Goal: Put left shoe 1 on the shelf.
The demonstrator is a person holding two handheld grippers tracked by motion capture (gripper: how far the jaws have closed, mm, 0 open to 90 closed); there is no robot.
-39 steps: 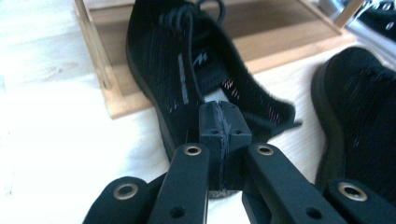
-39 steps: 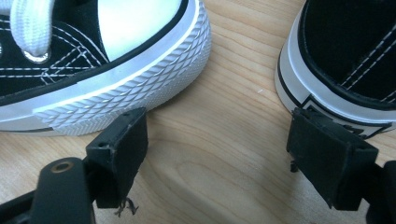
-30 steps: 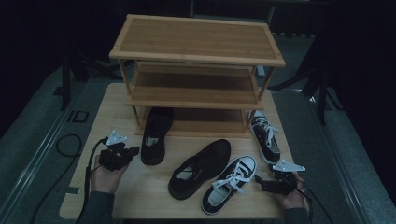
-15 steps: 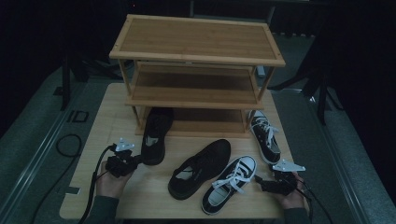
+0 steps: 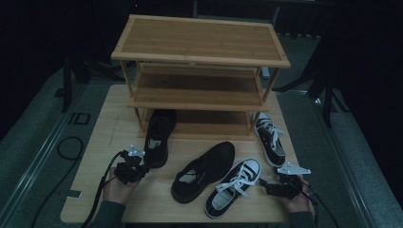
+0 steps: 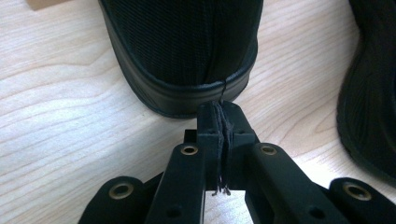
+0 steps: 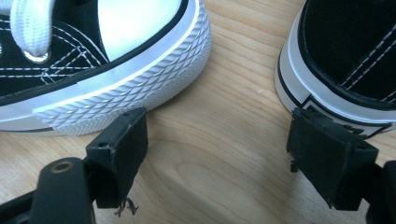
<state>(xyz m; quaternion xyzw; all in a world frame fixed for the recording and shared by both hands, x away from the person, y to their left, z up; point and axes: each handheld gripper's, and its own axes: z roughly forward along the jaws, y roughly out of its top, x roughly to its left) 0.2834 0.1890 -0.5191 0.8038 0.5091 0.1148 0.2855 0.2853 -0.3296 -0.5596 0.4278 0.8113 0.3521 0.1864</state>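
- Pressed together with nothing between them, the jaws of the left gripper [image 6: 219, 109] sit at the heel of an all-black shoe [image 6: 182, 51], tips just at its rubber rim.
- That black shoe [image 5: 158, 137] lies on the wooden table [image 5: 95, 137], its toe under the bottom shelf of the bamboo shoe rack [image 5: 199, 52].
- Spread wide and holding nothing, the right gripper [image 7: 224, 140] has its jaws over bare wood between two black-and-white sneakers.
- One jaw is at the ribbed white toe cap of the near sneaker [image 5: 235, 185]; the other is at the heel of the second sneaker [image 5: 270, 137].
- A second black shoe [image 5: 204, 171] lies between the two hands.
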